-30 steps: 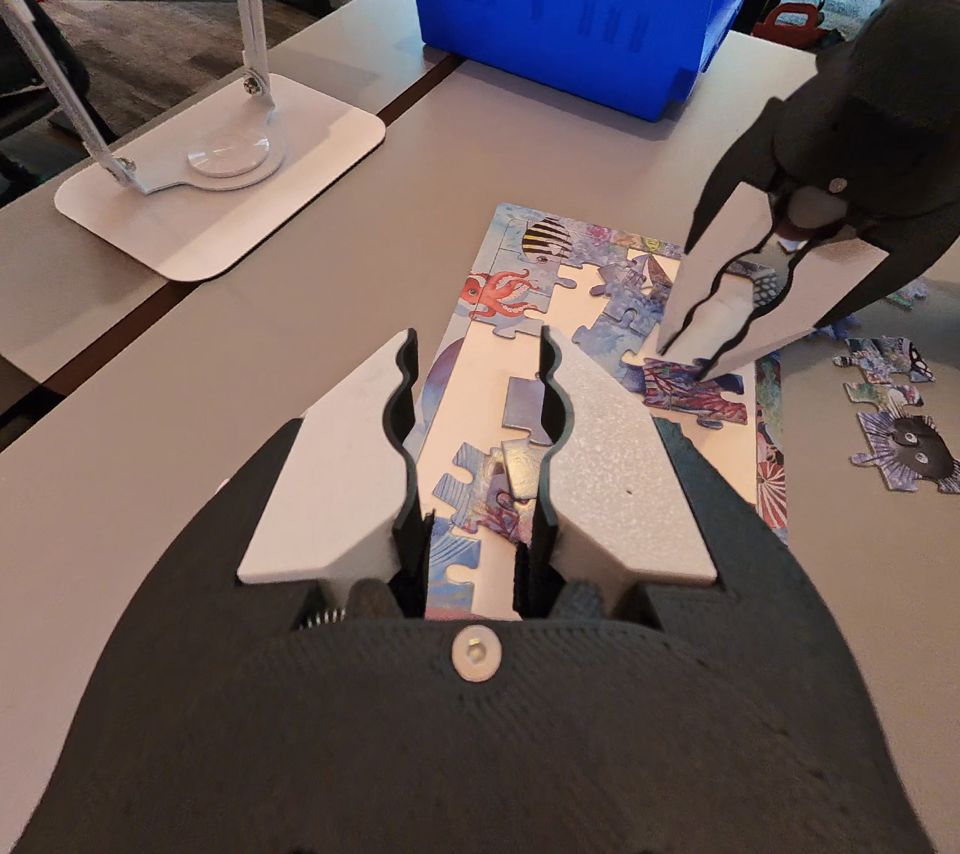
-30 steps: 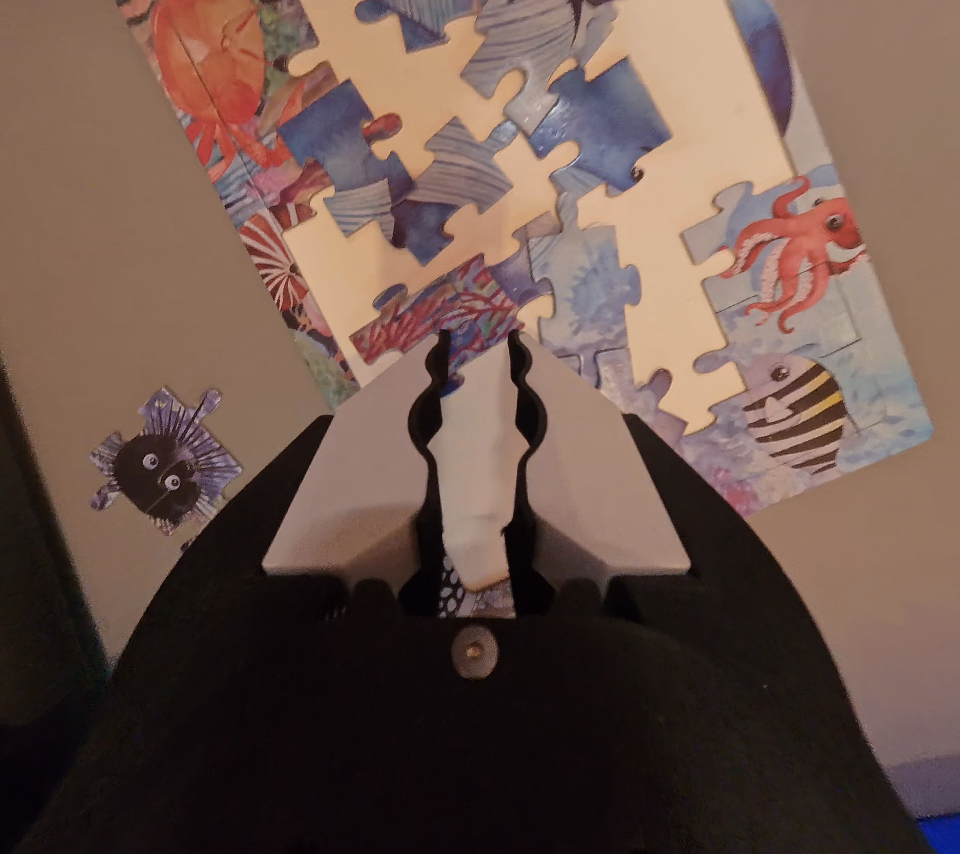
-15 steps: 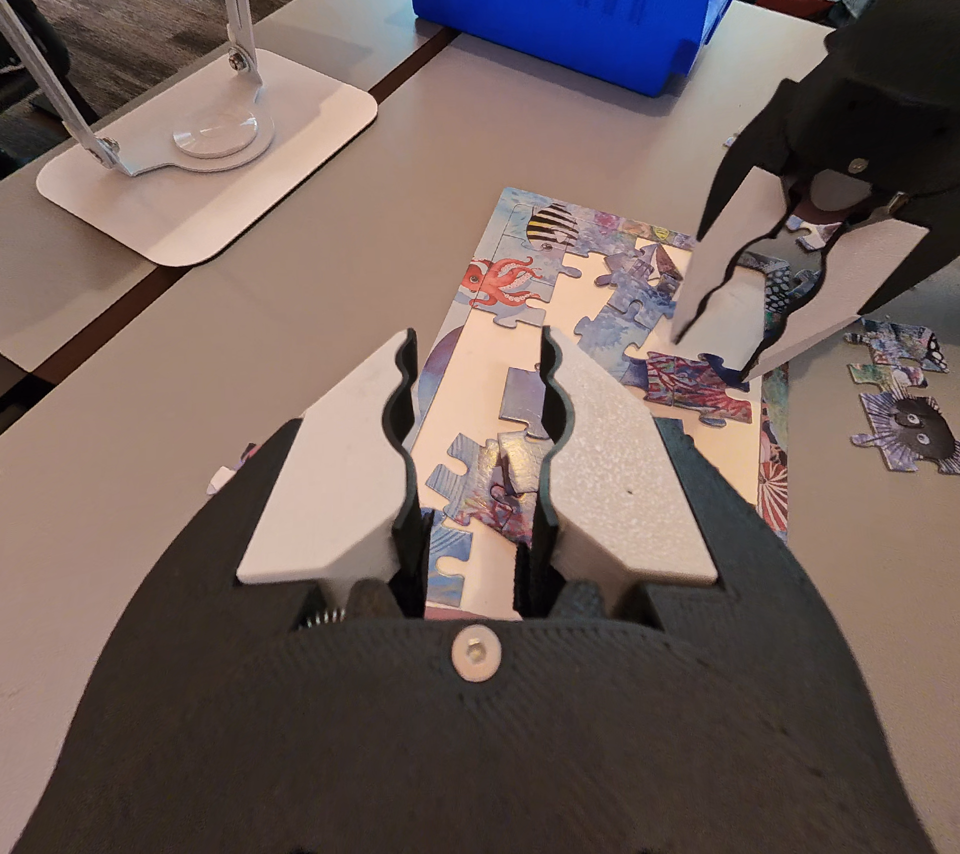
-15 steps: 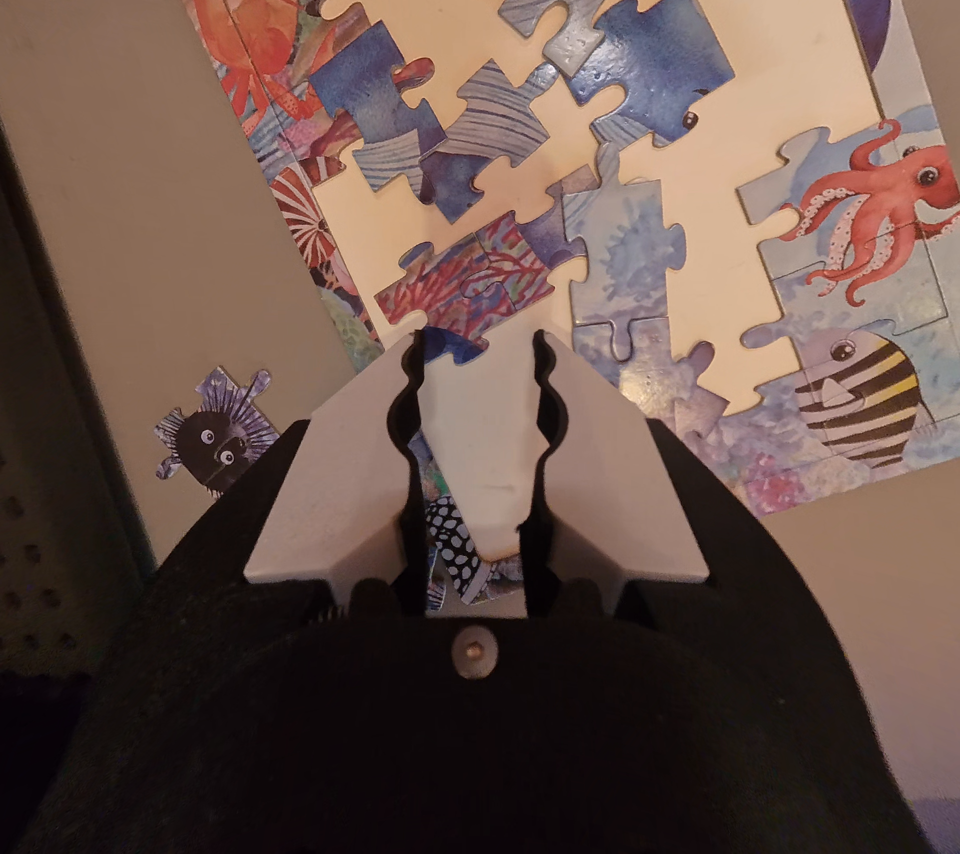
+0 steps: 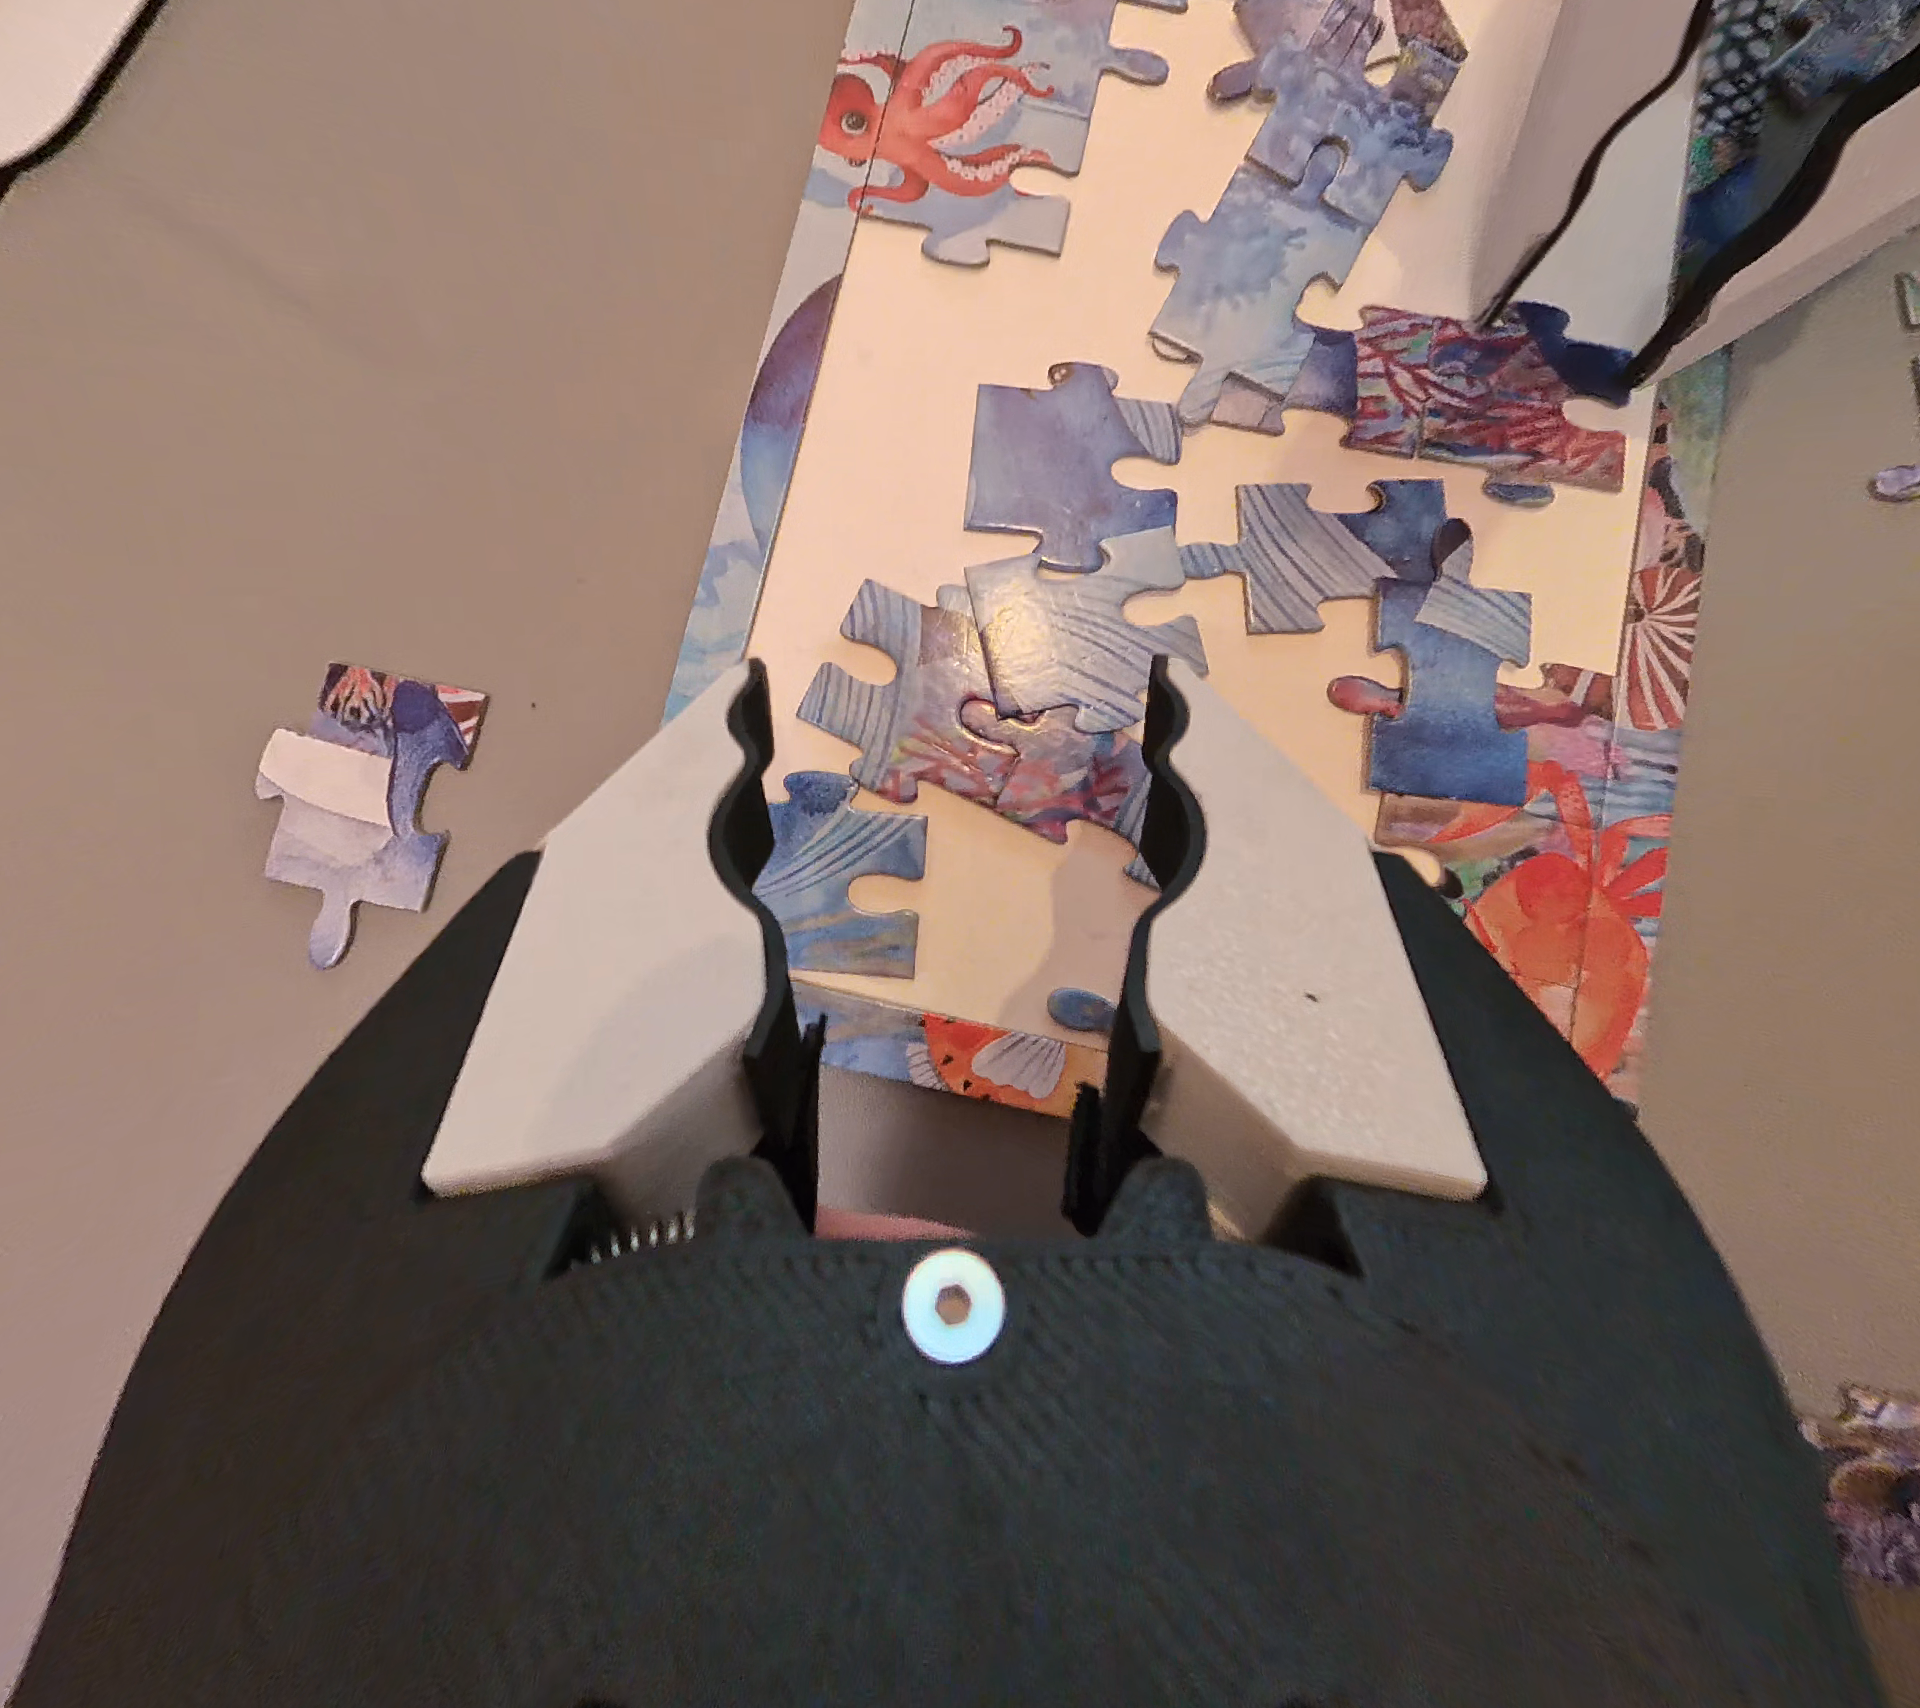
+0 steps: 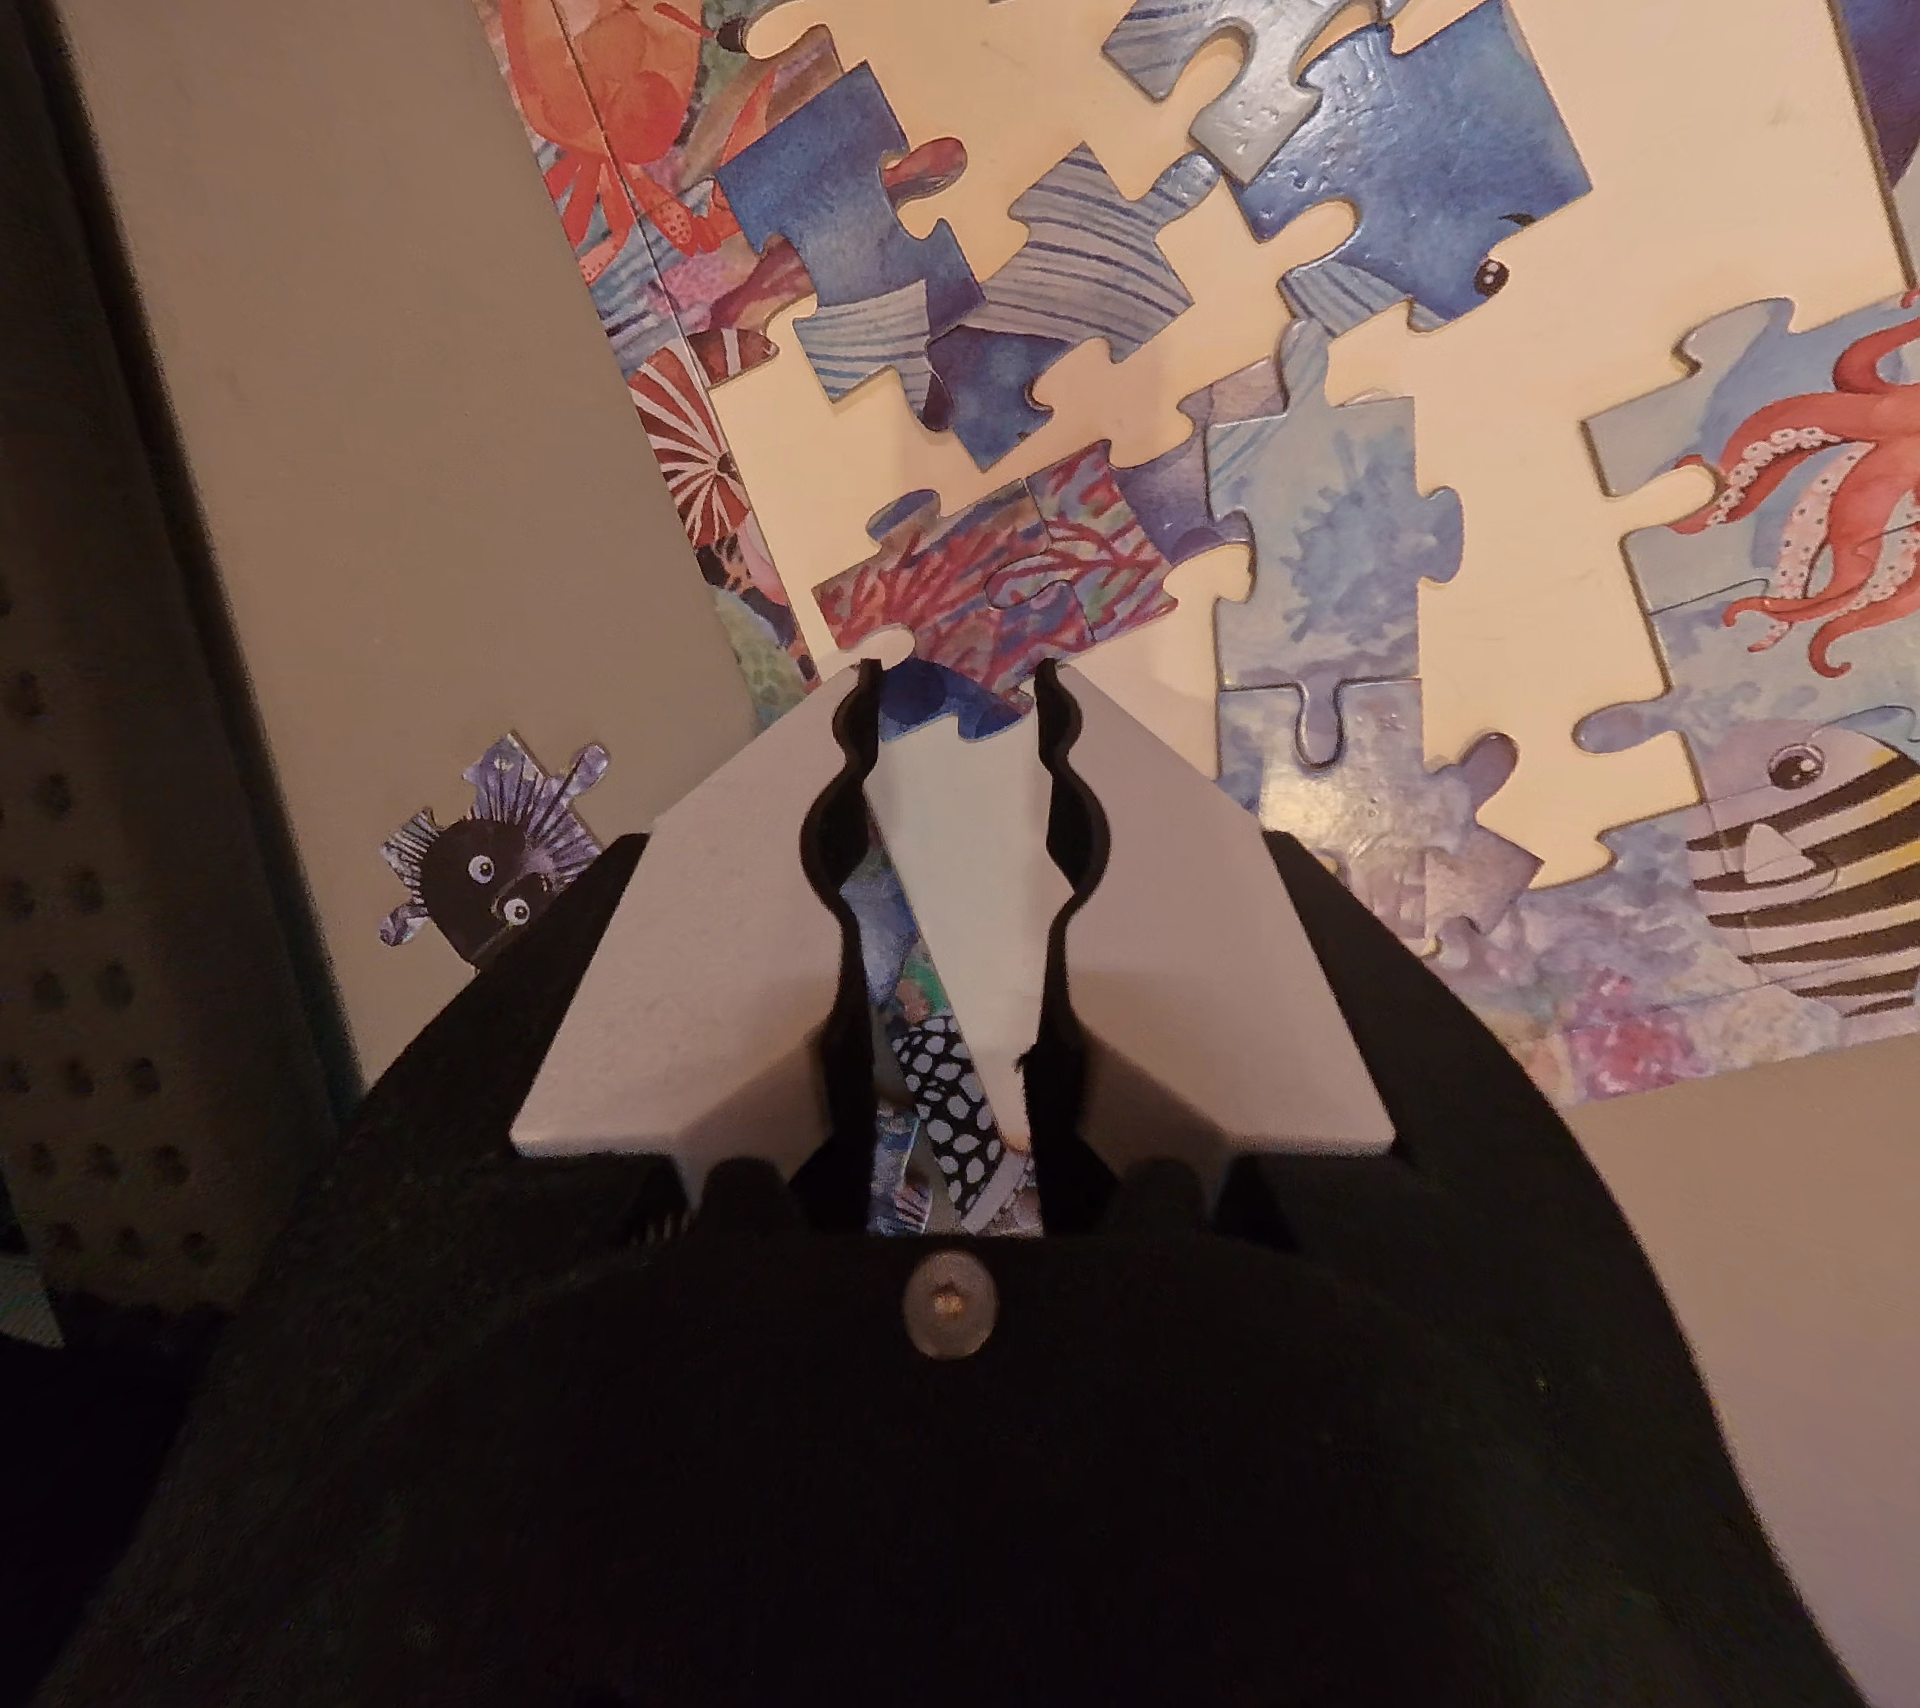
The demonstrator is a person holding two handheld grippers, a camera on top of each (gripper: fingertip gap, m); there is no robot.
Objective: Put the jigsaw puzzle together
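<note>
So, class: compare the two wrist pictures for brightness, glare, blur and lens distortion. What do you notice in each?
Left wrist view: evenly lit, glossy glare on the striped blue piece, slight blur at the edges, wide-angle bending of the puzzle tray. Right wrist view: dimmer and warmer, the right gripper body almost black, deep shadow at left, glare on the dark blue piece.
</note>
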